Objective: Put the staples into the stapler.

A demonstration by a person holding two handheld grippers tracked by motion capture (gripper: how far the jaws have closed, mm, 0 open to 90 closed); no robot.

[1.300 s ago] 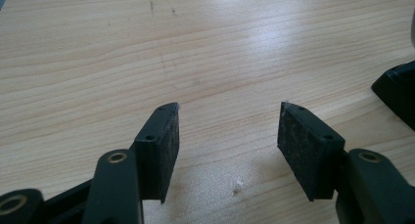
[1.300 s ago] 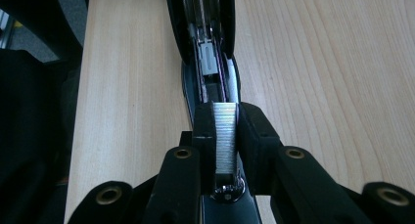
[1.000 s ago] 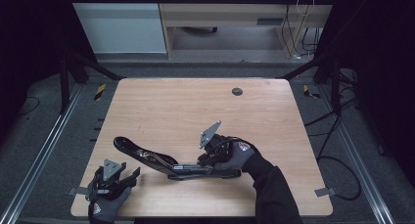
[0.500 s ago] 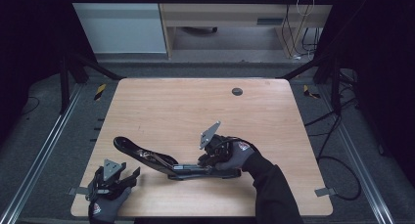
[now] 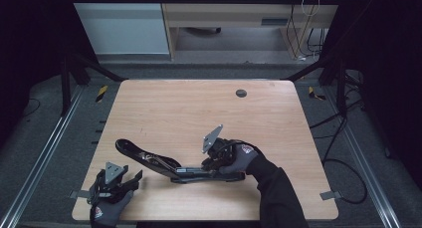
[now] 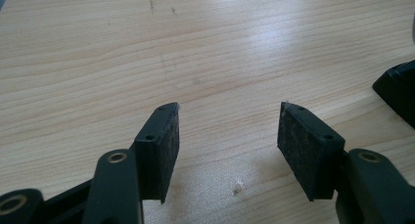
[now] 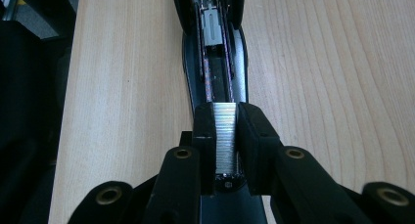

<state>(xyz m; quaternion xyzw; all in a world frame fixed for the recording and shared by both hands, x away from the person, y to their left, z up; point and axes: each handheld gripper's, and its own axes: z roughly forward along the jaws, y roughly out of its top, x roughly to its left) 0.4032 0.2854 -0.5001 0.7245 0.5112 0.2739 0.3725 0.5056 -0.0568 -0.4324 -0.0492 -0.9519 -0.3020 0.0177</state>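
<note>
A black stapler (image 5: 149, 158) lies swung open on the wooden table (image 5: 199, 113), its lid stretching left and its base toward my right hand. In the right gripper view, my right gripper (image 7: 226, 121) is shut on a silver strip of staples (image 7: 225, 136), held just over the stapler's open magazine channel (image 7: 215, 62). From above, the right gripper (image 5: 206, 166) sits at the base's right end. My left gripper (image 5: 133, 180) rests near the front left corner, open, with bare wood between its pads (image 6: 161, 145). Its own midpoint (image 6: 227, 131) is empty; a stapler corner (image 6: 399, 89) shows at the right.
A small round dark grommet (image 5: 241, 93) sits in the table's far right part. Metal rails run along both sides of the table, and cables lie on the floor at the right. A cabinet and desk stand behind the far edge.
</note>
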